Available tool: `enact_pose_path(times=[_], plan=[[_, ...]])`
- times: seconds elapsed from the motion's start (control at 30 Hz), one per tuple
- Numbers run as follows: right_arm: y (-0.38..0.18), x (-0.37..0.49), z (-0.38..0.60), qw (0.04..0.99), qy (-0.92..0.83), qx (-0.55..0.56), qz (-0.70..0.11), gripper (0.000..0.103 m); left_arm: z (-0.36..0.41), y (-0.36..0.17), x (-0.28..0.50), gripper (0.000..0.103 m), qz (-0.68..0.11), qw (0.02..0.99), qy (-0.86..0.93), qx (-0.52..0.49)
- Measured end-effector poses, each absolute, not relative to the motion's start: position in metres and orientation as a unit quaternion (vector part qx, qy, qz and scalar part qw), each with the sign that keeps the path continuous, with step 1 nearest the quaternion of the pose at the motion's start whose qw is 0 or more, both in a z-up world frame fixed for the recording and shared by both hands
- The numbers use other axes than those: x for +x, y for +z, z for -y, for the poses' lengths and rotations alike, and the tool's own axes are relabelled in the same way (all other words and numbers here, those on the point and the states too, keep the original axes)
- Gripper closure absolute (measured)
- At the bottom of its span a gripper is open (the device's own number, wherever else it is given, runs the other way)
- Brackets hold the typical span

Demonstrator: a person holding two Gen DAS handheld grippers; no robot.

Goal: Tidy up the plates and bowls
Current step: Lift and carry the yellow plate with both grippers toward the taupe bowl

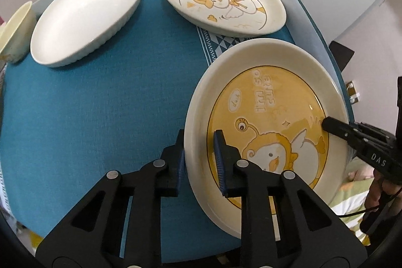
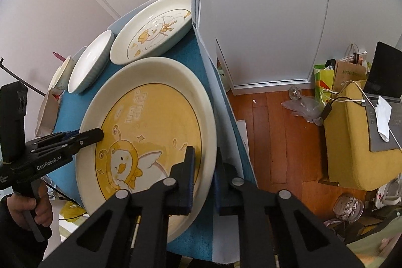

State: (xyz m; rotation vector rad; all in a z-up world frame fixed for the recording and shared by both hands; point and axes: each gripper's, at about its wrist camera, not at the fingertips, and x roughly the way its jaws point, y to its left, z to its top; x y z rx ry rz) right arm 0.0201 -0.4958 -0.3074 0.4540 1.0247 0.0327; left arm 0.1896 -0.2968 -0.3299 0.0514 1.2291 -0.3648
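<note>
Both tools grip the big yellow plate by opposite rims: the left gripper has one finger inside the rim and one outside, and the right gripper pinches the far edge the same way, so the plate sits between them, tilted and seemingly lifted off the blue cloth. Ahead of the left tool lie the duck plate and the white dish, with a small bowl further left, all apart. Nothing looks stacked yet, so most of the sorting seems left.
</note>
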Motion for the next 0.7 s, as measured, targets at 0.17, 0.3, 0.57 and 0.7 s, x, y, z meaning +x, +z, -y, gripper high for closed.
enact_pose_path(times=[0.17, 0.3, 0.57, 0.7], plan=[[-0.306, 0.022, 0.494, 0.847, 0.014, 0.206, -0.489, 0.091, 0.297, -0.330, 0.189, 0.085, -0.575, 0.801, -0.165, 0.027], [-0.300, 0.023, 0.491, 0.853, 0.012, 0.192, -0.484, 0.091, 0.296, -0.326, 0.187, 0.085, -0.566, 0.808, -0.160, 0.025], [-0.287, 0.025, 0.484, 0.861, 0.017, 0.176, -0.476, 0.091, 0.280, -0.309, 0.181, 0.085, -0.558, 0.815, -0.157, 0.012], [-0.273, 0.029, 0.473, 0.867, 0.030, 0.162, -0.470, 0.091, 0.257, -0.291, 0.175, 0.085, -0.548, 0.823, -0.151, 0.003]])
